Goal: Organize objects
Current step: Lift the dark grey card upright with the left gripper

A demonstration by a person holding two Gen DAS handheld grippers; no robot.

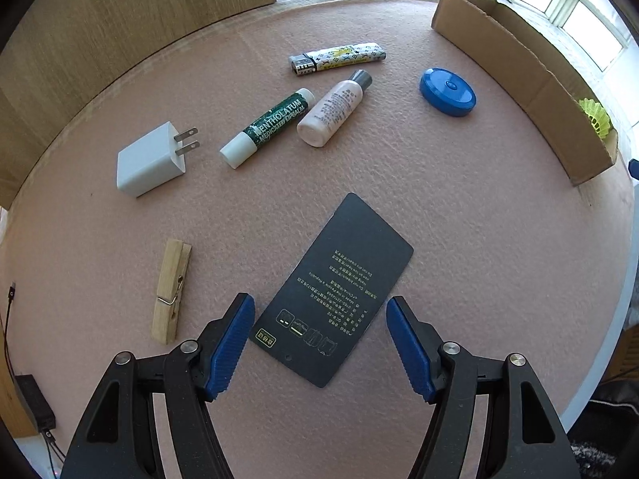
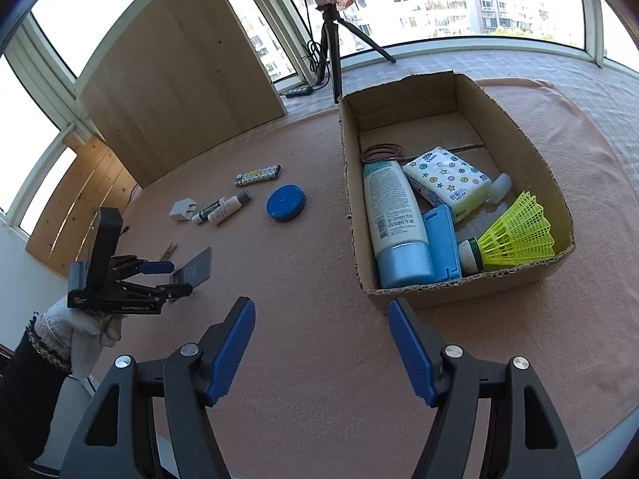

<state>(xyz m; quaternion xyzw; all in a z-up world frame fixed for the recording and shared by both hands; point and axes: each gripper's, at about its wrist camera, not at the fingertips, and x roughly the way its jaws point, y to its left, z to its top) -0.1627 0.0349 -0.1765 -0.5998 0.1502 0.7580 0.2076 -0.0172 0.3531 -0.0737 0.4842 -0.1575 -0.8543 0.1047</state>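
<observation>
A black card with gold print [image 1: 333, 293] lies flat on the pink cloth [image 1: 459, 219], and my left gripper [image 1: 320, 310] hangs open just above its near end, a blue pad on each side. Beyond it lie a wooden clothespin [image 1: 171, 291], a white plug adapter [image 1: 149, 161], a green lip balm tube [image 1: 267, 127], a small pink bottle [image 1: 333, 109], a patterned lighter [image 1: 337, 58] and a blue round case [image 1: 447, 92]. My right gripper [image 2: 321, 315] stands open over bare cloth in front of the cardboard box [image 2: 459, 287]. A gloved hand [image 2: 76, 335] holds the left gripper [image 2: 175, 277] over the card [image 2: 193, 269].
The box holds a blue tube [image 2: 393, 215], a tissue pack [image 2: 449, 181], a blue flat case [image 2: 441, 239], a yellow shuttlecock [image 2: 515, 233] and rubber bands [image 2: 381, 151]. A wooden board [image 2: 179, 76] stands behind the cloth; a tripod [image 2: 333, 40] stands by the window.
</observation>
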